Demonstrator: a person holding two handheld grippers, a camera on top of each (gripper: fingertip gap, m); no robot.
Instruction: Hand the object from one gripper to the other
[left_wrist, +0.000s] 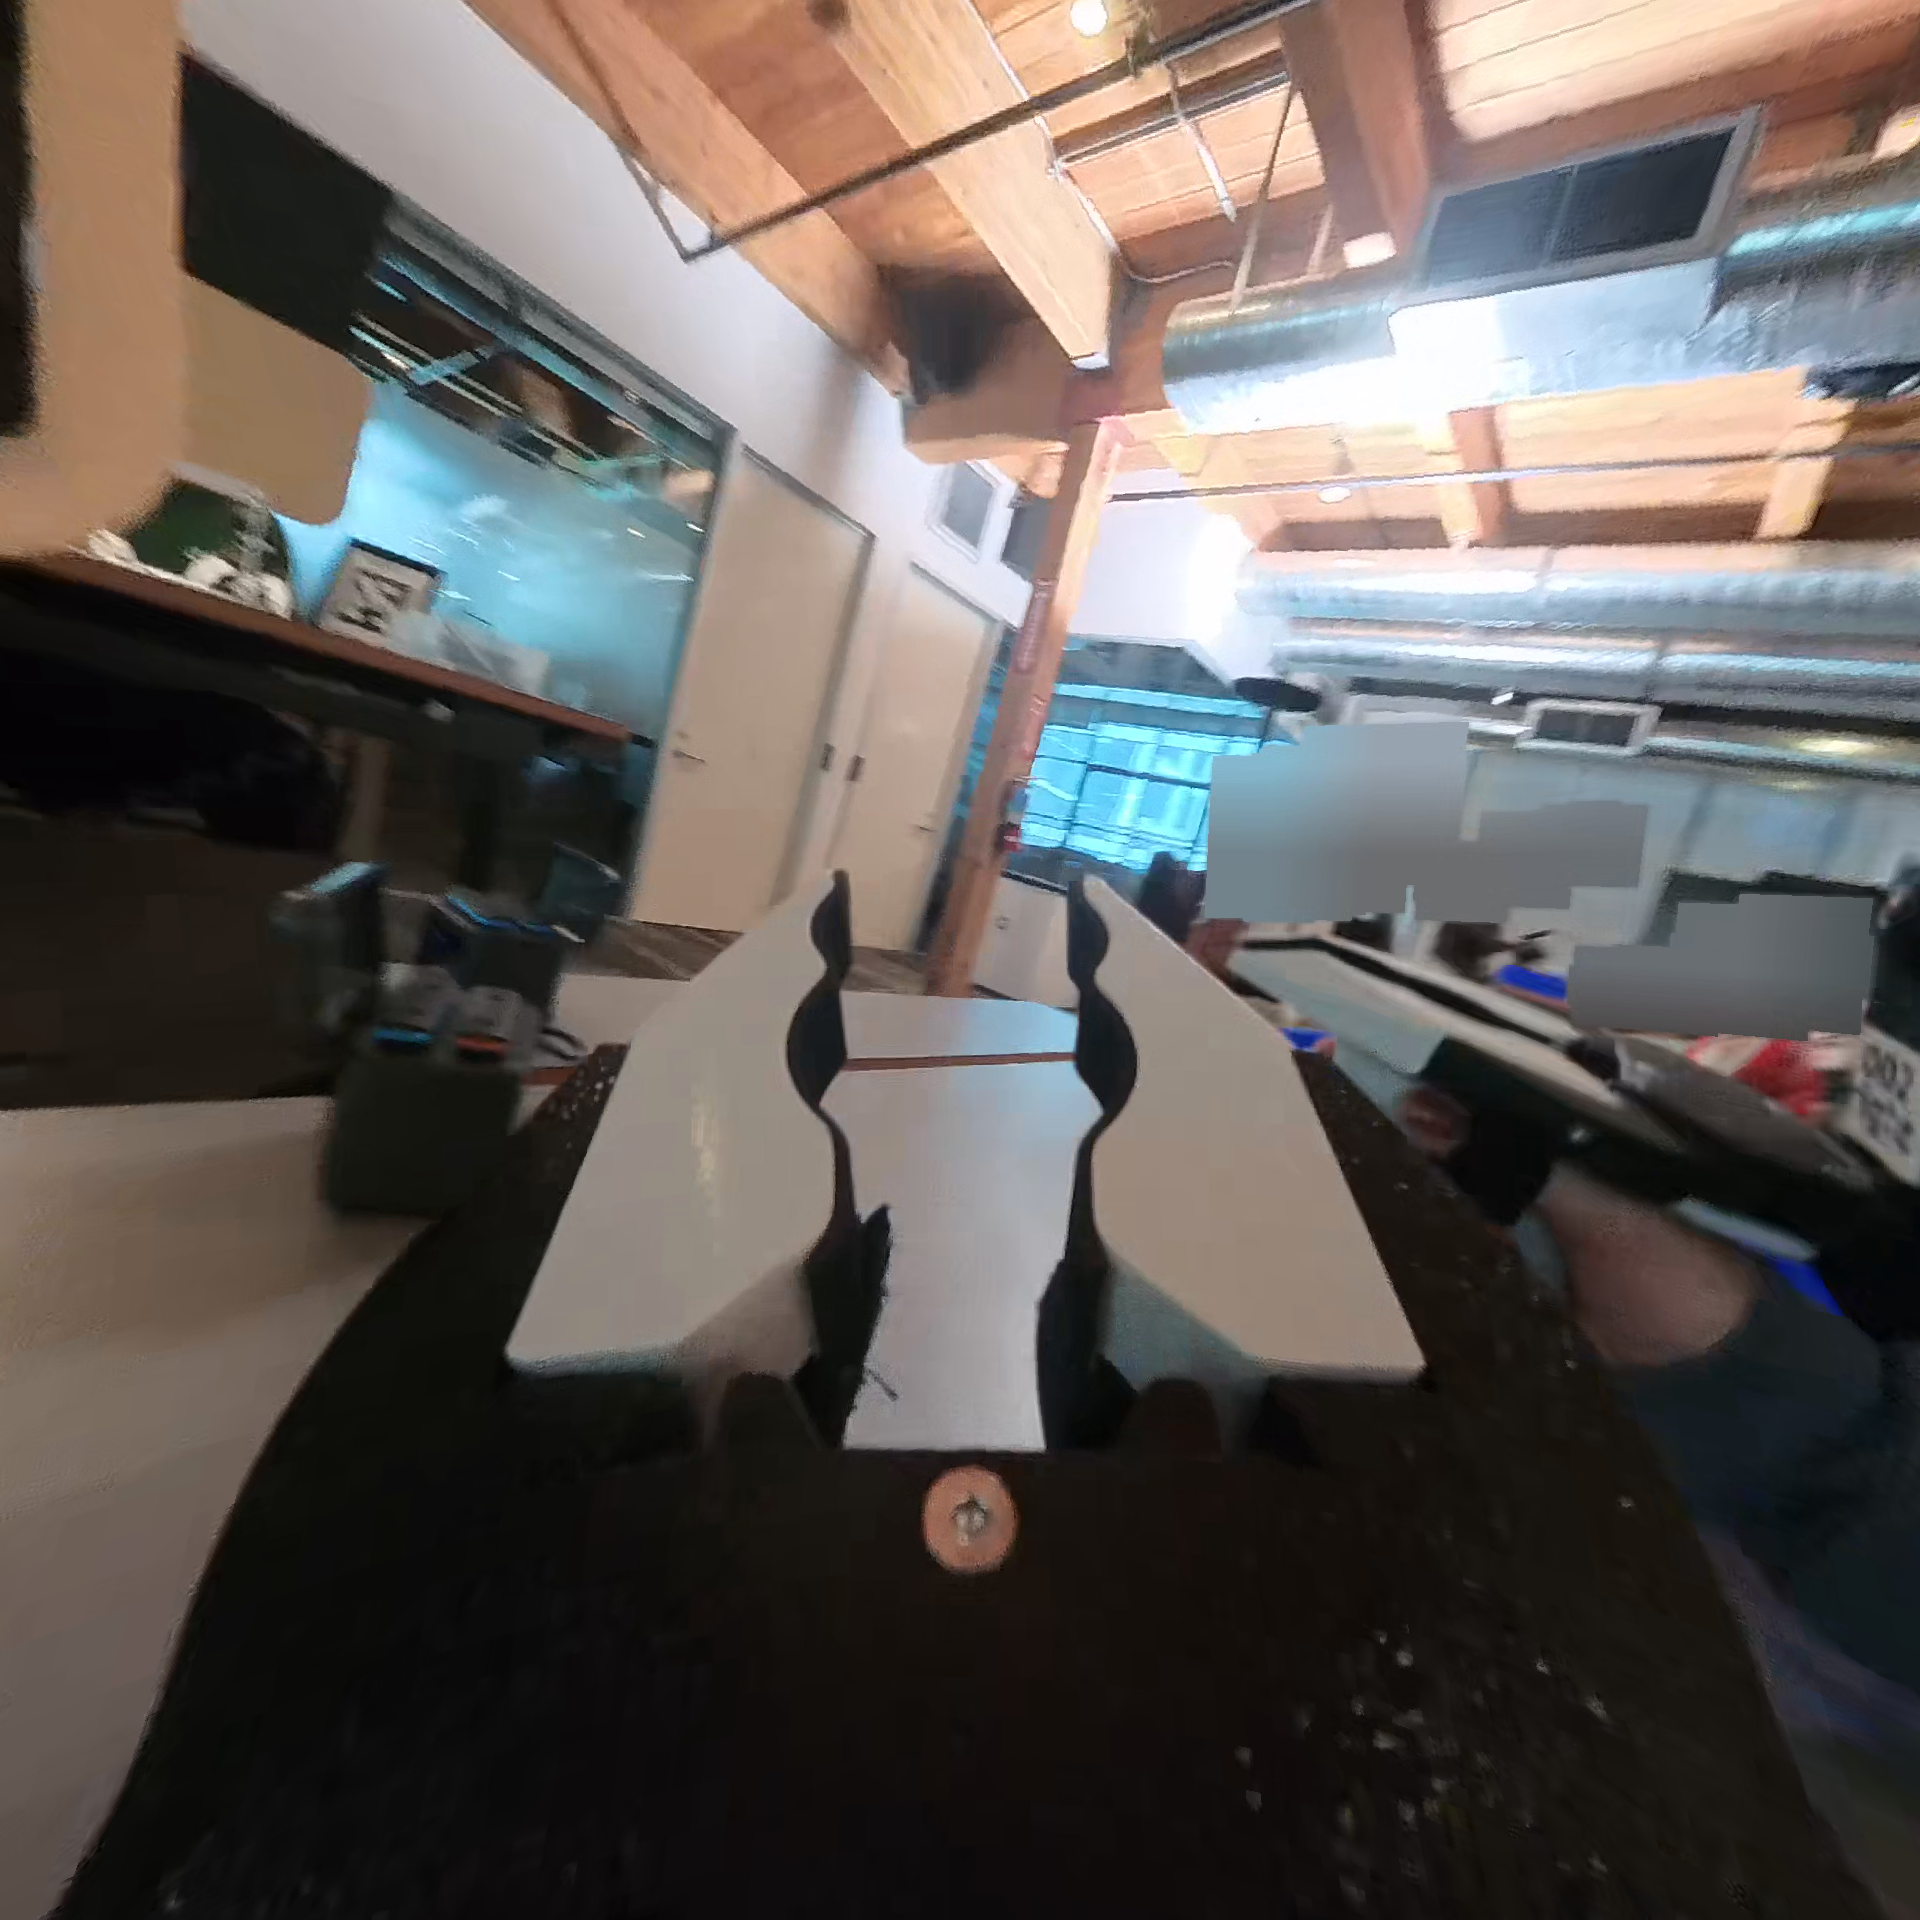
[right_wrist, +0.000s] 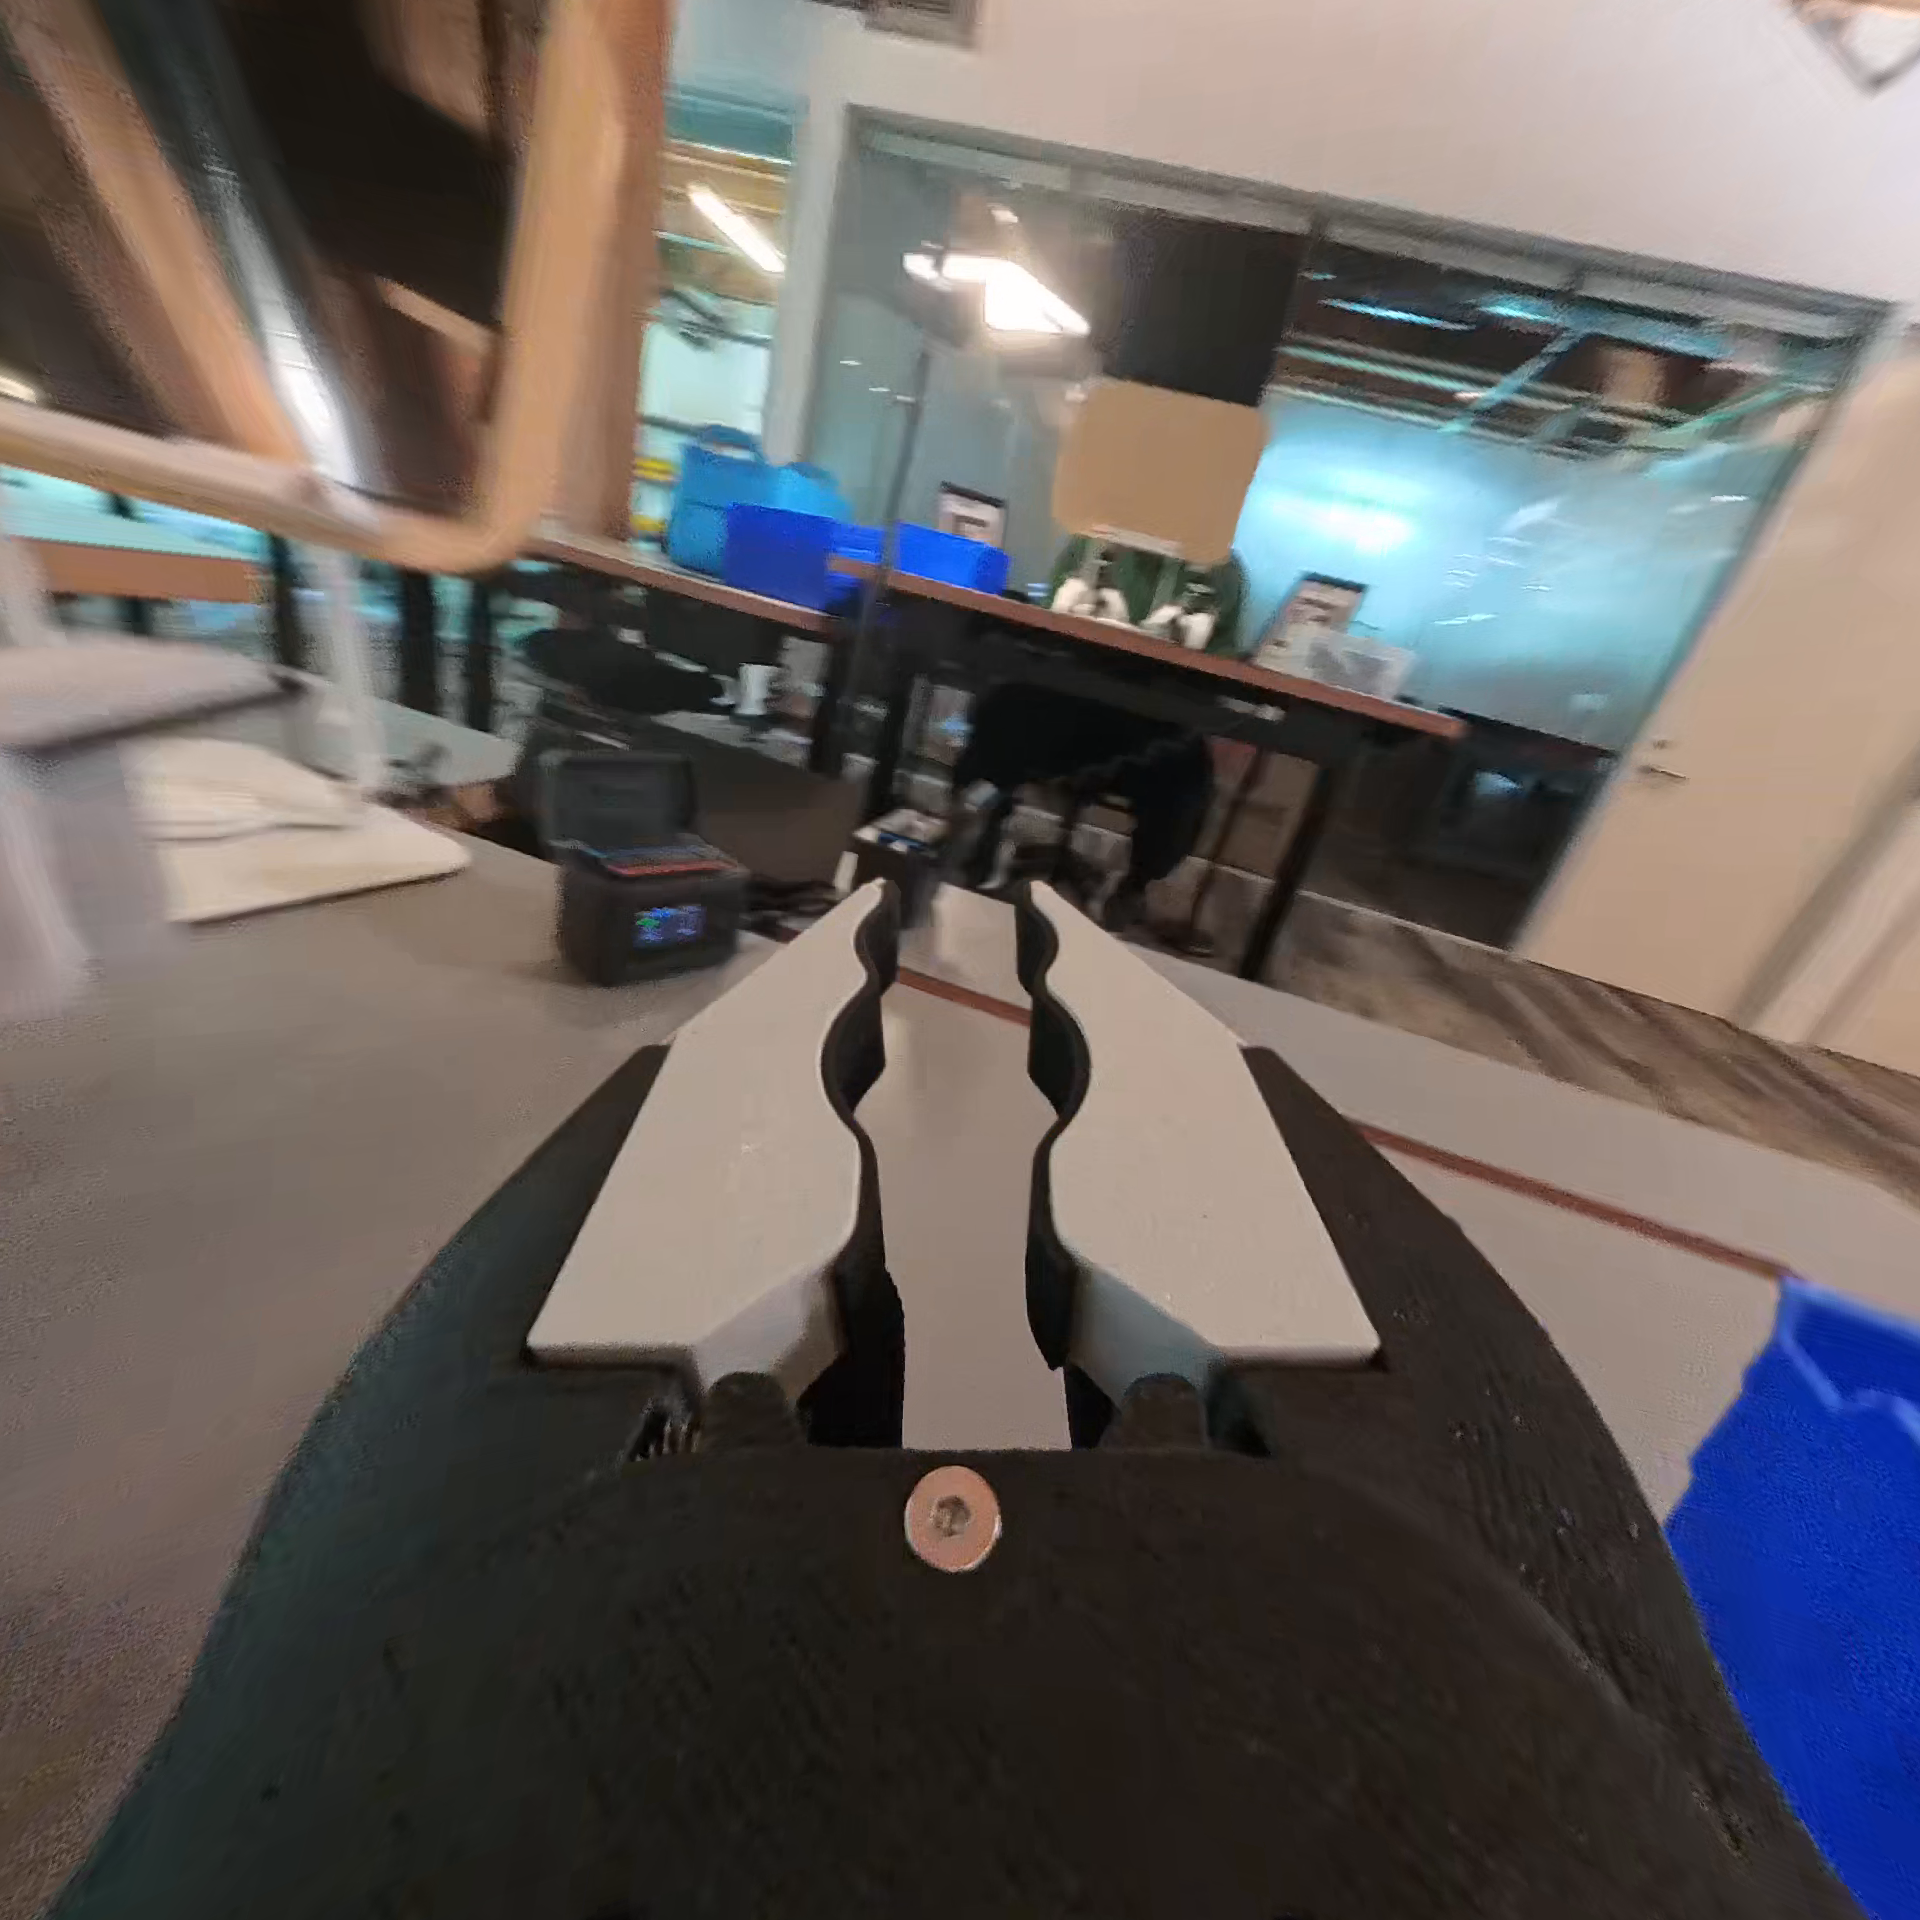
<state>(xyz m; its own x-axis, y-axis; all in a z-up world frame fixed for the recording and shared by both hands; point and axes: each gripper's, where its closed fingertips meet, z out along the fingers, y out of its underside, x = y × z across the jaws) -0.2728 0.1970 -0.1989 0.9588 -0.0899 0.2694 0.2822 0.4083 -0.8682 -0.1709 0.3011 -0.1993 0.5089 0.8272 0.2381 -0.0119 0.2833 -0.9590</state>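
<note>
Object absent from both views; left tongs (left_wrist: 961, 914) and right tongs (right_wrist: 956, 914) stand apart, empty, raised over the bench (right_wrist: 260, 1091), seemingly ready for pickup

Blue plastic bin (right_wrist: 1808, 1621): cut off by right frame edge. Dark charger case with small screen (right_wrist: 649, 914): blurred. Dark grey box (left_wrist: 421, 1101): motion-blurred, contents unreadable.

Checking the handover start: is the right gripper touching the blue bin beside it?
Apart. The right wrist view shows the right gripper with open, empty jaws, and grey table visible between its black body and the blue bin.
</note>
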